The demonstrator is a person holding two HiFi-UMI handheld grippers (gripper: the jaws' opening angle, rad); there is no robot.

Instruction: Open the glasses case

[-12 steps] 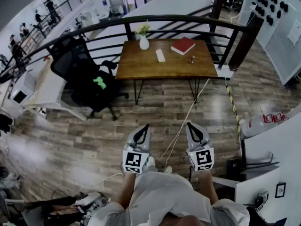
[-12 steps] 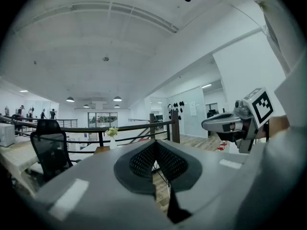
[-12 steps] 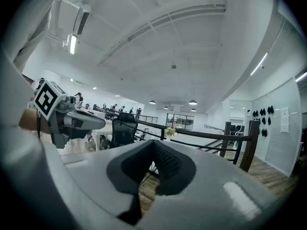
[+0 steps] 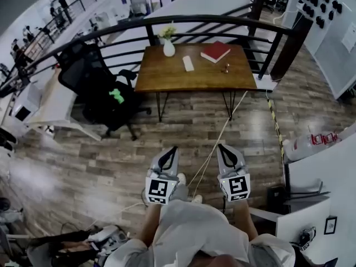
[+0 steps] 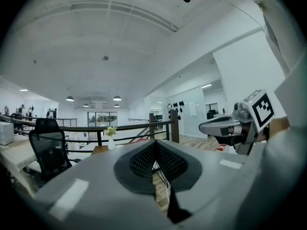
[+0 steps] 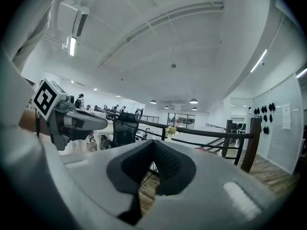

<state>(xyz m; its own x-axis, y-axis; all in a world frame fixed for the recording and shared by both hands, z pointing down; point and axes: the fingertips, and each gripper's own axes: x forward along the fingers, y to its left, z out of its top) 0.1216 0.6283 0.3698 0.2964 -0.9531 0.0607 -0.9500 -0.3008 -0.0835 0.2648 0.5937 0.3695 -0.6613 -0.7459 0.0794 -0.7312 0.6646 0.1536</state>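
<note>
Wood-plank flooring (image 4: pixel 83 166) fills most of the head view, and on it stands a brown rectangular wooden table (image 4: pixel 167 79) on thin black legs. A curved black metal railing (image 4: pixel 222 20) runs along the table's far side.

On the table's far left part stands a small white vase holding pale flowers (image 4: pixel 168 47). On its far right part lies a flat red book (image 4: pixel 215 52). The slim white oblong glasses case (image 4: pixel 188 63) lies flat on the tabletop between the vase and the book, touching neither. It is too small in this view to tell how its lid sits. A tiny dark object (image 4: pixel 226 68) stands near the table's right edge, just on the near side of the book.

A black mesh office chair (image 4: pixel 89 77) with something bright green on its seat stands beside the table's left end. A thin white cable (image 4: pixel 214 146) trails over the floor from under the table's right side.

Both grippers are held level over the floor, well short of the table's near edge and side by side. The left gripper (image 4: pixel 173 150) has its jaws pressed together with nothing between them. In its own view its tips (image 5: pixel 154 145) meet in line with the table. The right gripper (image 4: pixel 222 147) is likewise fully closed and empty, with its pads (image 6: pixel 165 159) meeting at the tips.
</note>
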